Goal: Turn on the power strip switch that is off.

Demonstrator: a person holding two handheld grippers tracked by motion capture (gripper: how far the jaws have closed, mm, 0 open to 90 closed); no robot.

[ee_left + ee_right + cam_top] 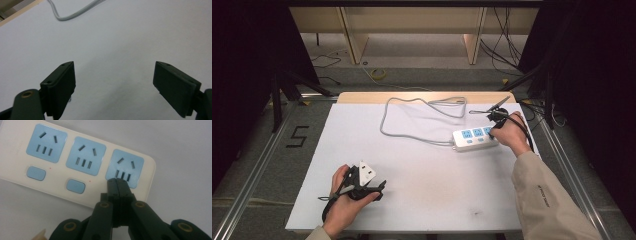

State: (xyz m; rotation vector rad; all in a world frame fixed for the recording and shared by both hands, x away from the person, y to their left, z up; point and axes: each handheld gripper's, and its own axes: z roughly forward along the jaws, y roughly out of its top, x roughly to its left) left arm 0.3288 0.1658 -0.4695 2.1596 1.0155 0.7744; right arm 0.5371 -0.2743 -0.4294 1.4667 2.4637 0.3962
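Right gripper point(117, 181) pressed together over power strip point(62, 165); left gripper point(113, 85) spread above bare table point(422, 170); cord point(412, 120) behind

The high view looked forward and down over the whole counter point(412, 200); the right gripper view hovered close above the power strip point(82, 162) — shared with it.

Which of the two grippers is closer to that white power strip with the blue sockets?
Right. The right gripper sits closed over the white power strip at its end socket; the left gripper is far across the table, open.
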